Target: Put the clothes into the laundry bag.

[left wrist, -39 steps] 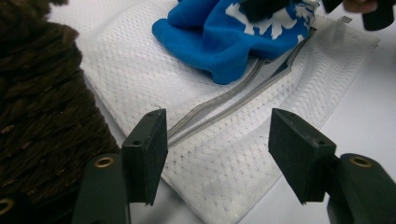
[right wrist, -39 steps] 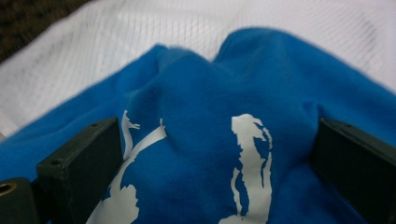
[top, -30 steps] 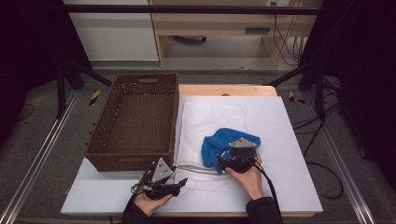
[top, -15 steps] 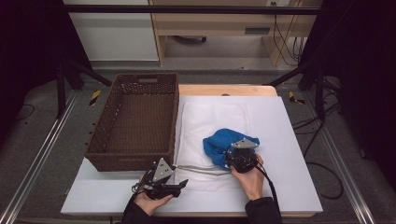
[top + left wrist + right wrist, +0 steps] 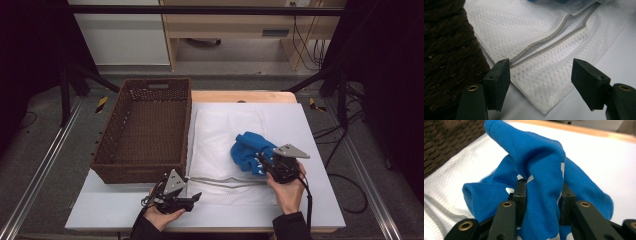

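A white mesh bag [image 5: 220,135] lies flat on the table, its grey-edged mouth [image 5: 554,37] gaping slightly along the near edge. On it sits a crumpled blue garment [image 5: 247,147]. My right gripper [image 5: 261,161] has just been closing, and in the right gripper view its pads [image 5: 521,192] pinch a raised fold of the blue garment [image 5: 541,157]. My left gripper [image 5: 196,199] stays low at the bag's near left corner. Its jaws have just been opening and stand apart over the mesh [image 5: 524,30], one pad [image 5: 501,75] beside the end of the mouth, with nothing pinched.
A dark brown wicker basket [image 5: 145,130] stands empty to the left of the bag, its wall [image 5: 446,50] close beside my left gripper. The white tabletop [image 5: 310,130] runs bare to the right of the bag. Black frame legs and cables stand beyond the table.
My right gripper has closed on the blue garment and moved up and to the right, pulling a fold up with it. The left hand has stayed where it was.
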